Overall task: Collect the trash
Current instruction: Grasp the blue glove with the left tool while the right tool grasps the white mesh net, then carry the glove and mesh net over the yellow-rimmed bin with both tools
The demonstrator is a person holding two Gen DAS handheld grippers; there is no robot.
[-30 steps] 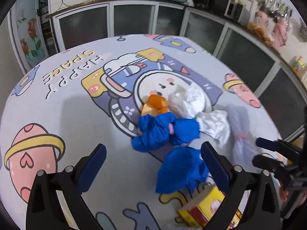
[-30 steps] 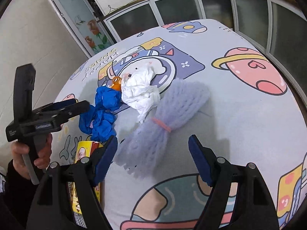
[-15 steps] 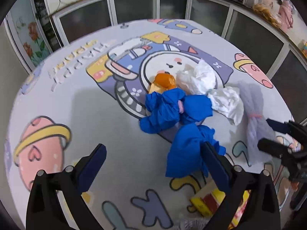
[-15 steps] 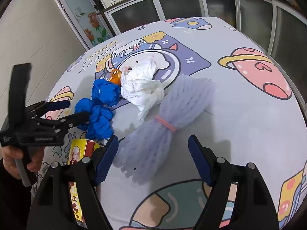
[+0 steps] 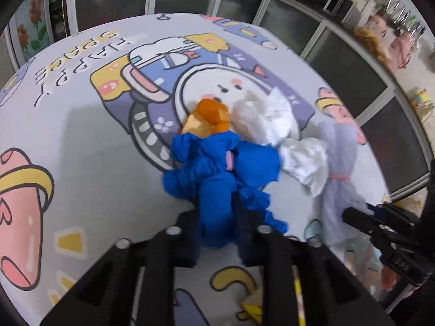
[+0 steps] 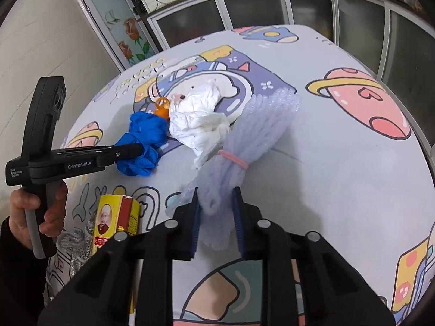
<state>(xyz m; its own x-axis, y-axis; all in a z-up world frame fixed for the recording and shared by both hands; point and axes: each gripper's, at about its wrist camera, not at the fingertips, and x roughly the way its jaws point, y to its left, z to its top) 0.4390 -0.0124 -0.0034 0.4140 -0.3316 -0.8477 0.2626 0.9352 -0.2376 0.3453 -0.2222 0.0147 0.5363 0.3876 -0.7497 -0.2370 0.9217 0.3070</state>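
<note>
You are closing both at once: left gripper (image 5: 217, 233) pinching the blue plastic bag (image 5: 217, 174), right gripper (image 6: 216, 217) squeezing the foam net (image 6: 244, 146). Next, I judge, lifting both clear.

From my feed the table's got this cartoon space tablecloth (image 5: 89, 141), astronaut bunny, pink planets, "HAPPY SPACE" lettering. Behind it runs a row of dark glass cabinet doors (image 6: 209, 21), plus a frosted panel with painted roses (image 6: 122, 24) over on the left.

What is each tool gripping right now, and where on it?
Both are closing. Left tool: blue plastic wad, near end. Right tool: foam net bundle, near end, below its pink band.
</note>
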